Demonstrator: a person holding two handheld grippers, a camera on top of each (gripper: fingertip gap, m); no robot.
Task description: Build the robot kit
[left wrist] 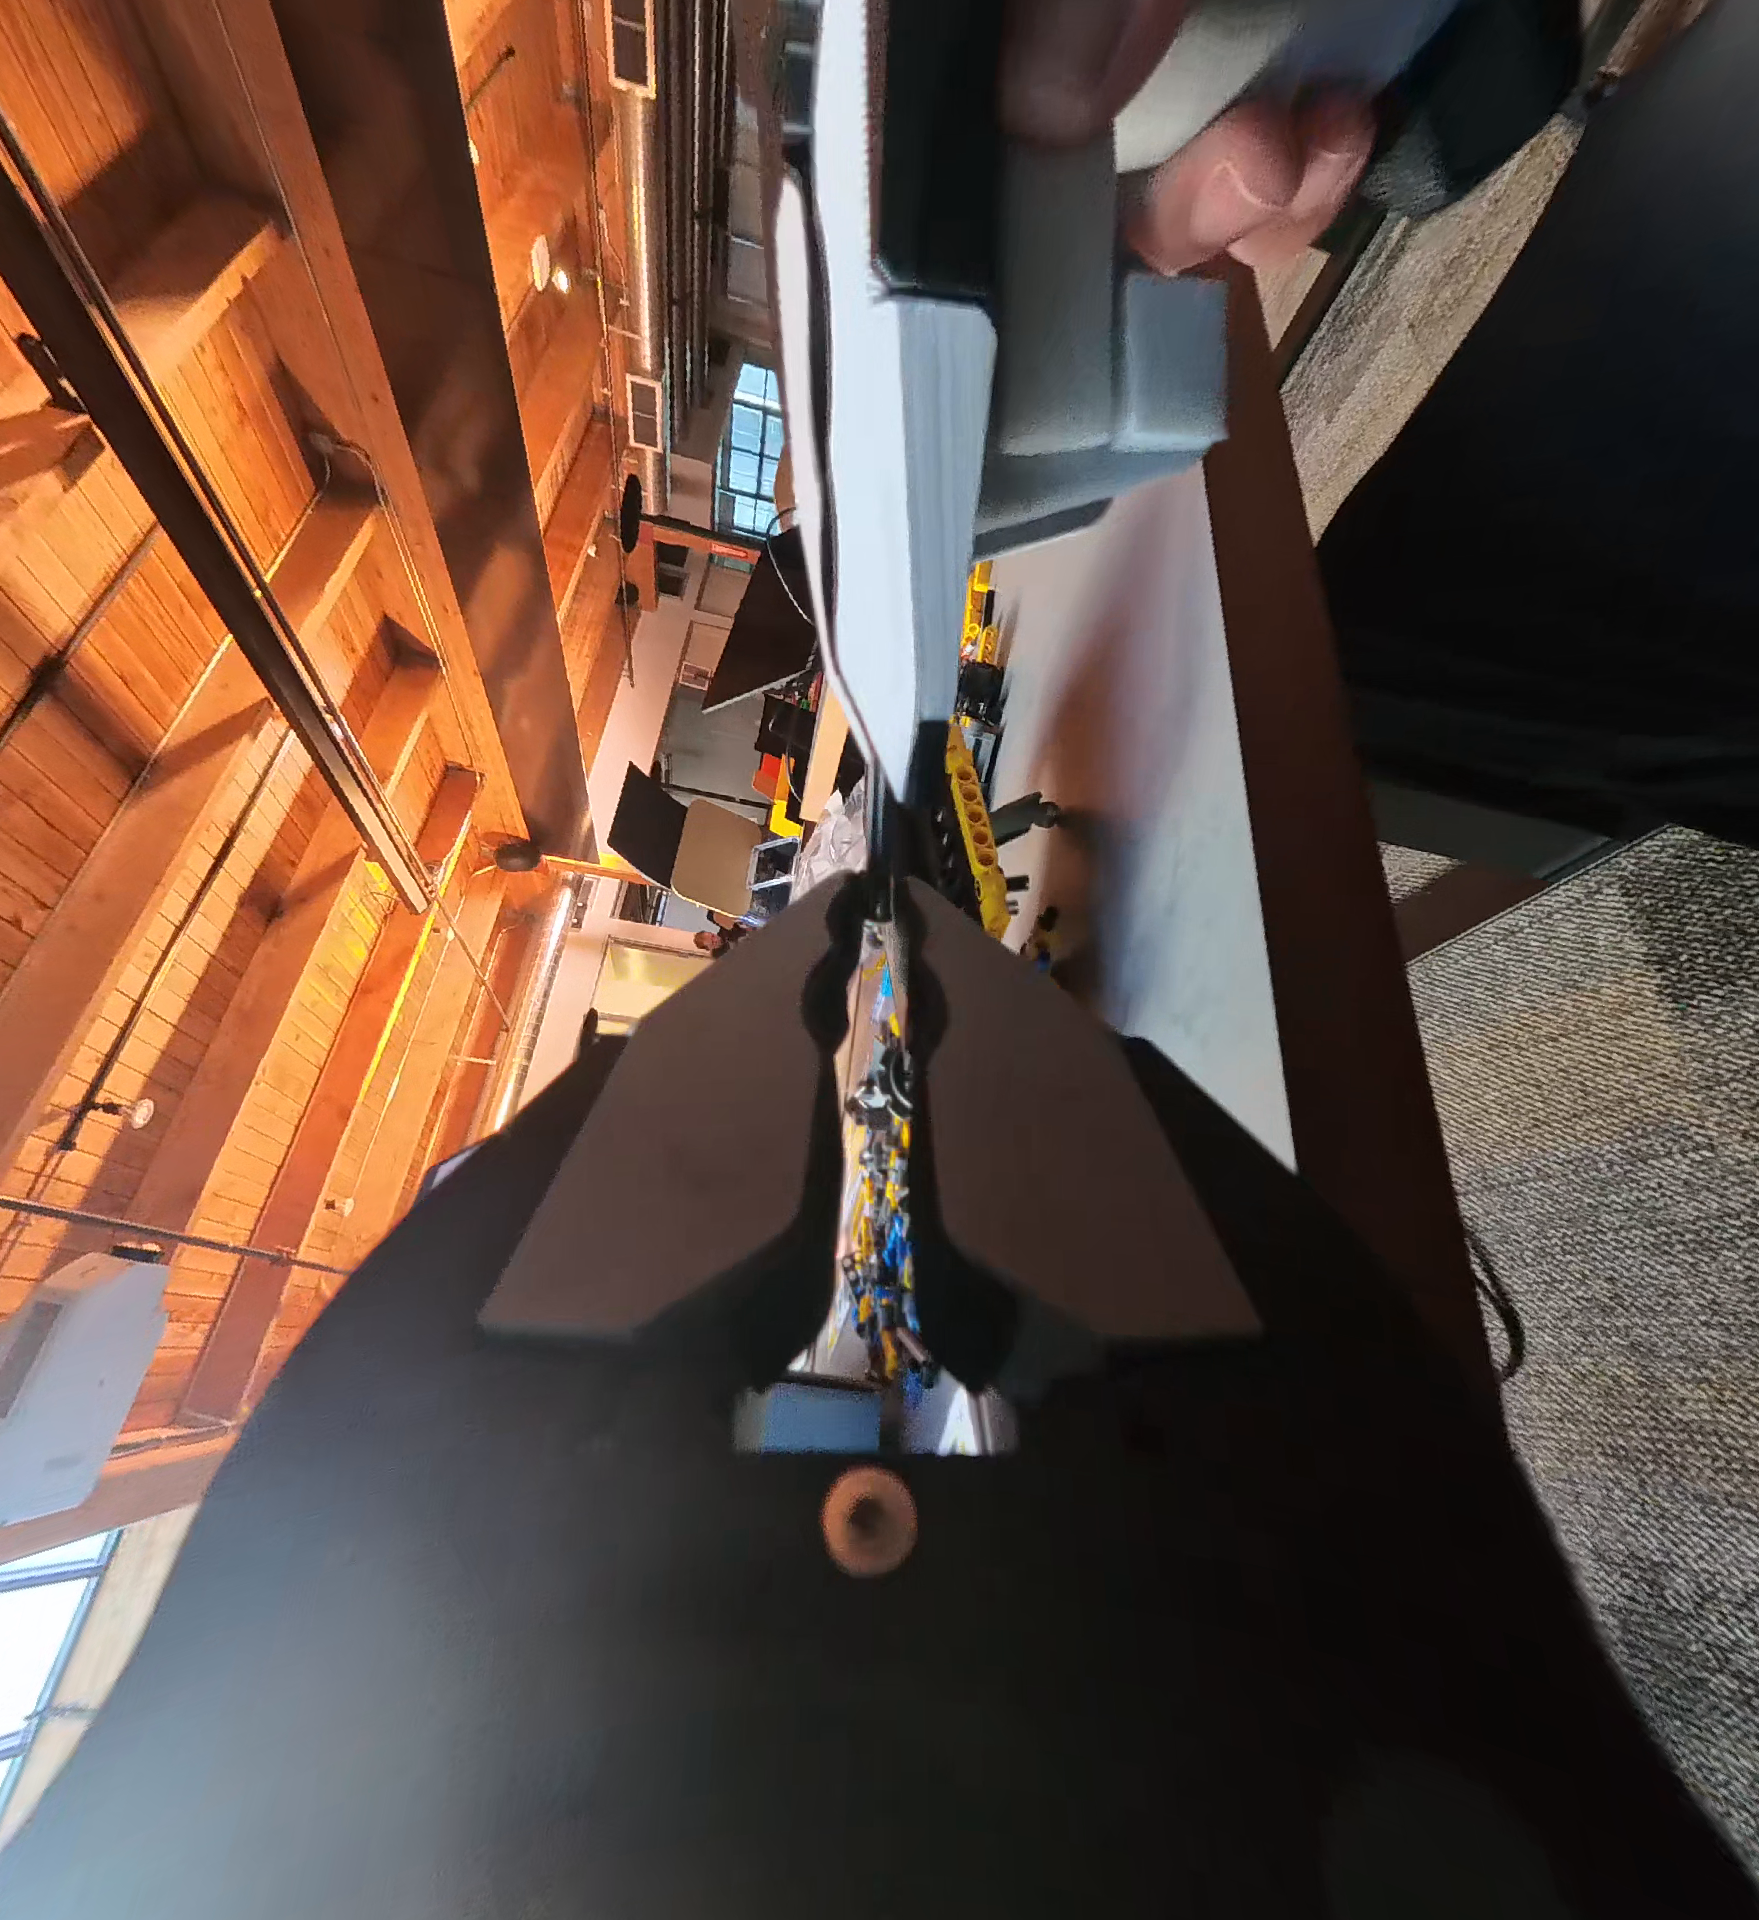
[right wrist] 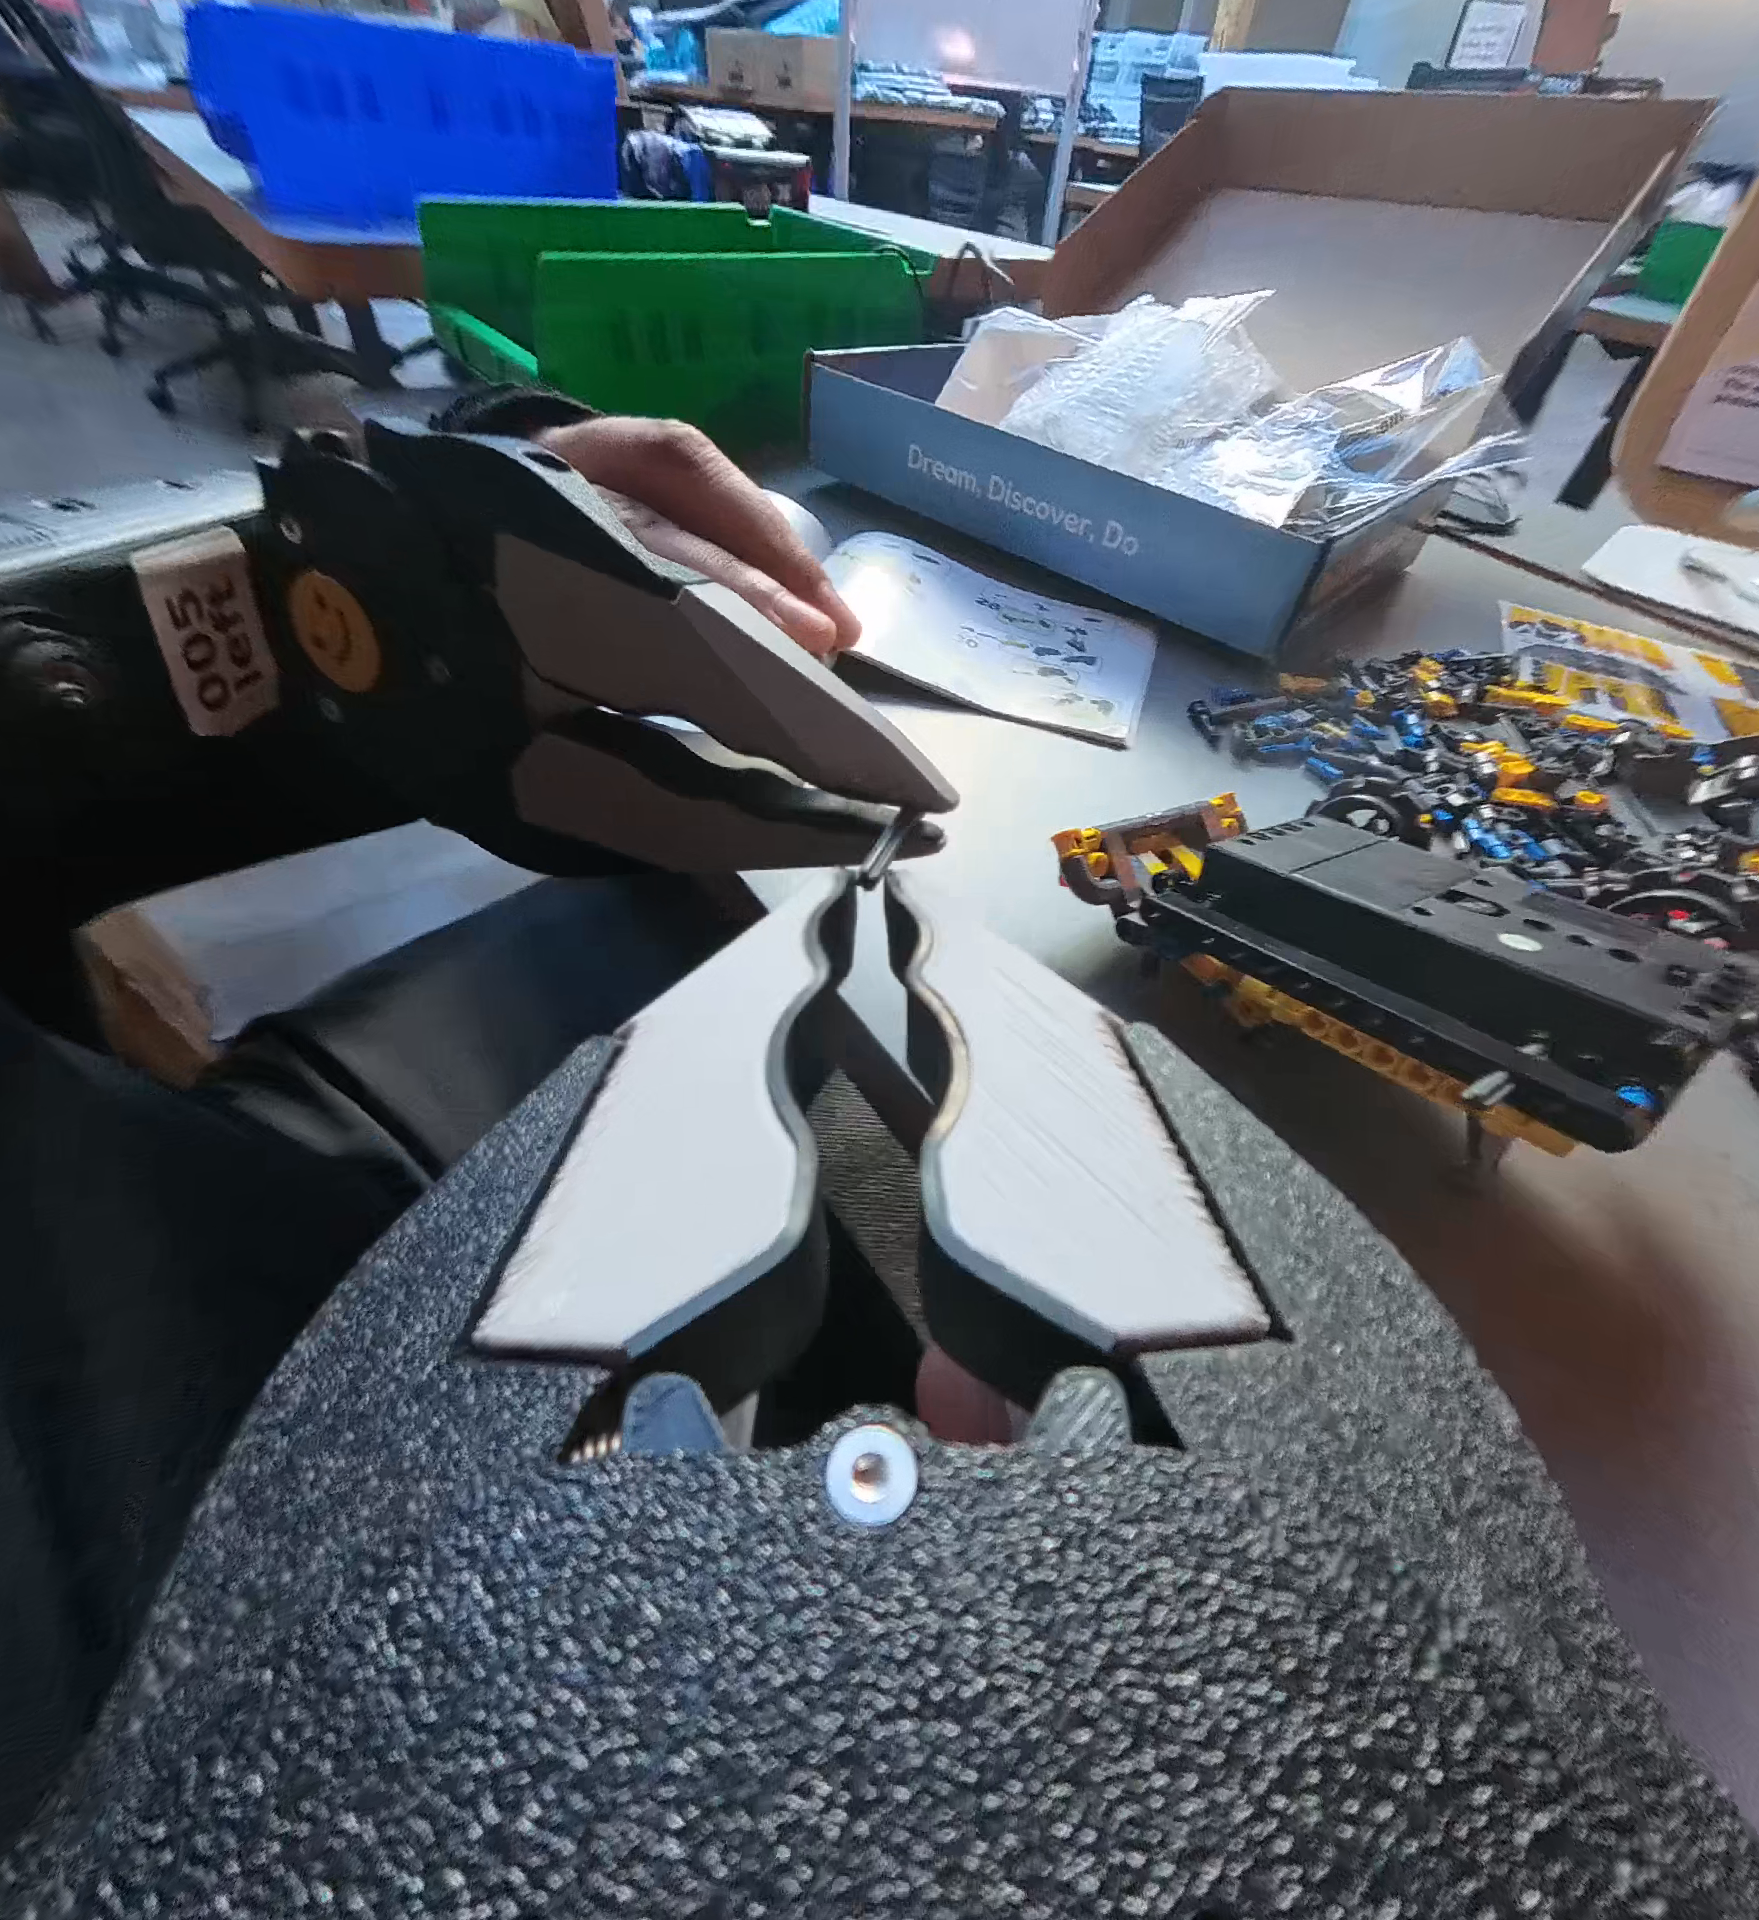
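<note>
My left gripper (left wrist: 883, 899) is shut on a small black ring-ended part (right wrist: 881, 850). In the right wrist view it comes in from the left (right wrist: 922, 821), held by a person's hand (right wrist: 719, 520). My right gripper (right wrist: 867, 881) meets it tip to tip, its fingertips pinched on the lower end of the same part. In the left wrist view the right gripper (left wrist: 890, 800) reaches down from the top, and the part shows only as a thin dark sliver between the tips. Both grippers hover above the grey table (right wrist: 1020, 800), near its front edge.
A partly built black and yellow model (right wrist: 1426, 966) lies to the right, with a pile of loose small parts (right wrist: 1477, 727) behind it. An open booklet (right wrist: 1000, 634), a blue-grey box of plastic bags (right wrist: 1062, 520) and green bins (right wrist: 698, 291) stand farther back. Carpet (left wrist: 1633, 1143) lies below the table. My two grippers' fingertips are within a few centimetres of each other.
</note>
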